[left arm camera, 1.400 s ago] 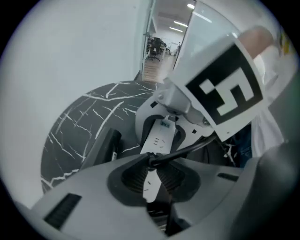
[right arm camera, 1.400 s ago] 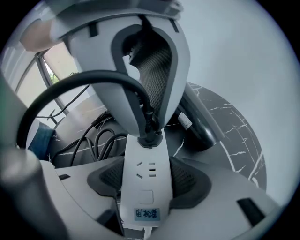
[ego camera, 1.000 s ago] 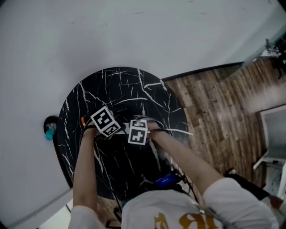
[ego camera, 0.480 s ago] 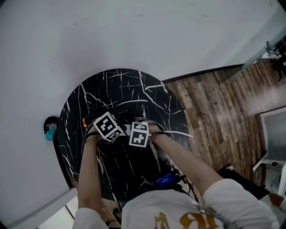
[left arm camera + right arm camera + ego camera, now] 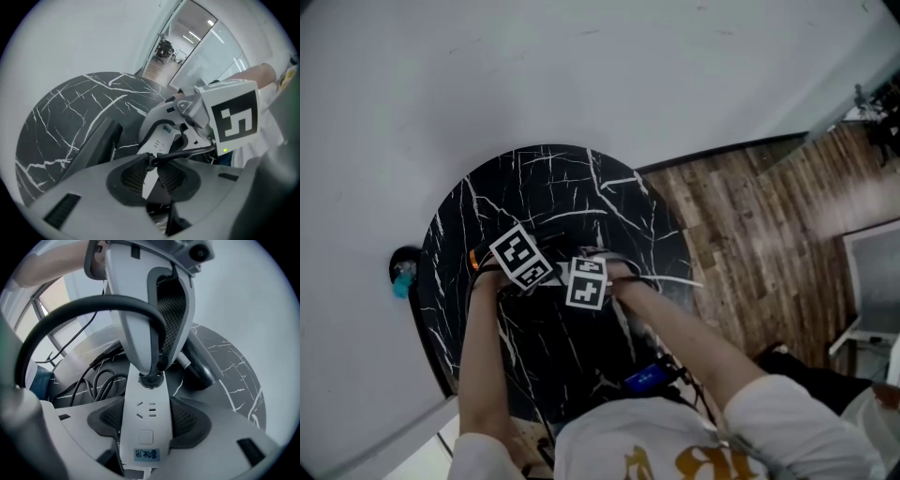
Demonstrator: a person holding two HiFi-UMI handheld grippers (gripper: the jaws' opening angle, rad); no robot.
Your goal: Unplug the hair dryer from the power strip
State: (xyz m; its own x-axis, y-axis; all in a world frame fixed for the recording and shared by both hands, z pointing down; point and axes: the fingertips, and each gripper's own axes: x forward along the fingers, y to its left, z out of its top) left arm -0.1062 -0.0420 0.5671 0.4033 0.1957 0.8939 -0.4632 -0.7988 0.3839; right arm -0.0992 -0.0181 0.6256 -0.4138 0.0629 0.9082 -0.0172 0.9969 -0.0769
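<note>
l gripper (image 5: 151, 176) pinched on dryer plug (image 5: 151, 379); r gripper (image 5: 145, 423) clamped on pwr strip (image 5: 146, 404); plug seated.

- plug (image 5: 151, 379): mostly buried between the left gripper (image 5: 151, 177) fingers.
- power strip (image 5: 145, 394): near end cut off under the right gripper (image 5: 147, 420) body; label print too small to read.
- hair dryer (image 5: 199, 366): only a dark barrel shows, rest behind the left gripper.
- Head view: marker cubes (image 5: 521, 259) and hands cover plug and power strip.
- bench (image 5: 544, 178): near edge hidden by the person's torso.
</note>
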